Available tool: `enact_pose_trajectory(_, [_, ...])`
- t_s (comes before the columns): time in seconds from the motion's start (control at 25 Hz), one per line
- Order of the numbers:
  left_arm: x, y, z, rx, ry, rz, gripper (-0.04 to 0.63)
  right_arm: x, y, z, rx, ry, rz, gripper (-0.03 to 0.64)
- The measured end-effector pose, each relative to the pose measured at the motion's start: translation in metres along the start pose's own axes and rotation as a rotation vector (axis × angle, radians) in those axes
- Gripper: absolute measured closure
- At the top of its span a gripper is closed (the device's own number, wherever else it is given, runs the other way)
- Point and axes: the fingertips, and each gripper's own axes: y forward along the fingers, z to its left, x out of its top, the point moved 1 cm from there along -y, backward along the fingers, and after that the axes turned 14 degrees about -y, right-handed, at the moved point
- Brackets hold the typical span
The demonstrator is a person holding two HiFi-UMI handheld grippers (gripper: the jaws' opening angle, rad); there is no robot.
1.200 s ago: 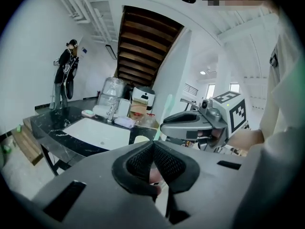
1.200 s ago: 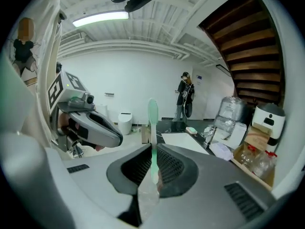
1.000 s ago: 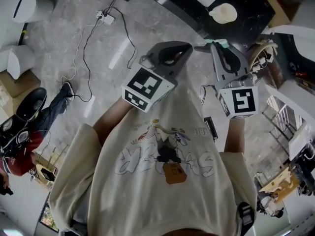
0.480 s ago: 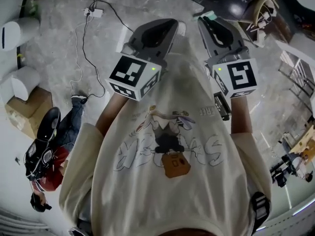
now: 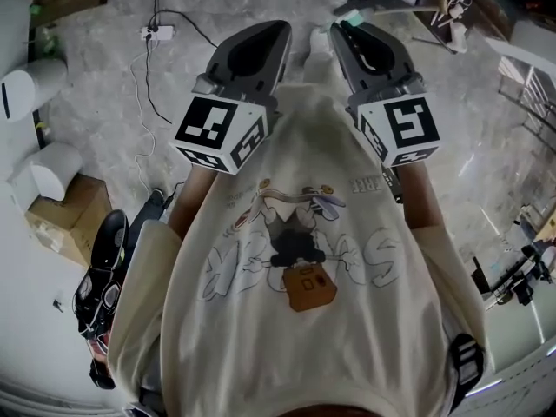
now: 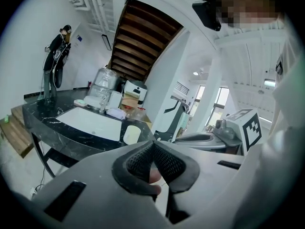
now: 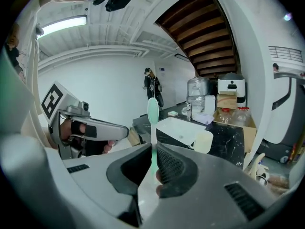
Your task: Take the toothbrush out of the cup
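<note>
My right gripper [image 7: 153, 144] is shut on a green and white toothbrush [image 7: 152, 116], whose head sticks up beyond the jaws. The toothbrush is clear of the cream cup [image 7: 203, 141], which stands farther off on the black counter [image 7: 224, 142] beside a white sink [image 7: 180, 128]. In the head view the right gripper [image 5: 340, 26] and left gripper [image 5: 280, 26] are side by side in front of my shirt, and the green toothbrush [image 5: 352, 16] pokes out past the right one. The left gripper [image 6: 152, 143] is shut with nothing in it. The cup [image 6: 132, 134] shows beyond it.
A water jug [image 6: 102, 87], a white appliance [image 6: 135, 90] and a cardboard box [image 7: 234, 117] stand at the back of the counter, under a wooden staircase. A person [image 6: 57, 56] stands at its far end. A cable and power strip [image 5: 156, 33], white bins [image 5: 52, 168] and a box [image 5: 69, 220] lie on the floor.
The head view has swung away from the counter and the cup has left it. Both grippers now sit higher and closer together. The right one has rolled, still holding the toothbrush.
</note>
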Motion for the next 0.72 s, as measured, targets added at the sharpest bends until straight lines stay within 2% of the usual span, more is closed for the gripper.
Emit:
enact_pose_trajectory(0.24, [0.0, 0.0, 0.005, 0.005, -0.011, -0.007, 0.581, -0.015, 0.001, 0.021, -0.045, 0.098, 0.015, 0.572])
enact_pose_trajectory(0.36, [-0.002, -0.002, 0.009, 0.017, -0.022, -0.012, 0.581, -0.016, 0.0, 0.02, -0.06, 0.088, 0.027, 0.572])
enact_pose_trajectory(0.52, [-0.004, -0.005, 0.018, 0.046, -0.036, -0.018, 0.581, -0.011, 0.005, 0.026, -0.03, 0.075, 0.028, 0.572])
enact_pose_trajectory(0.72, [-0.003, -0.008, 0.023, 0.075, -0.019, -0.031, 0.581, -0.004, 0.009, 0.027, -0.018, 0.031, 0.014, 0.572])
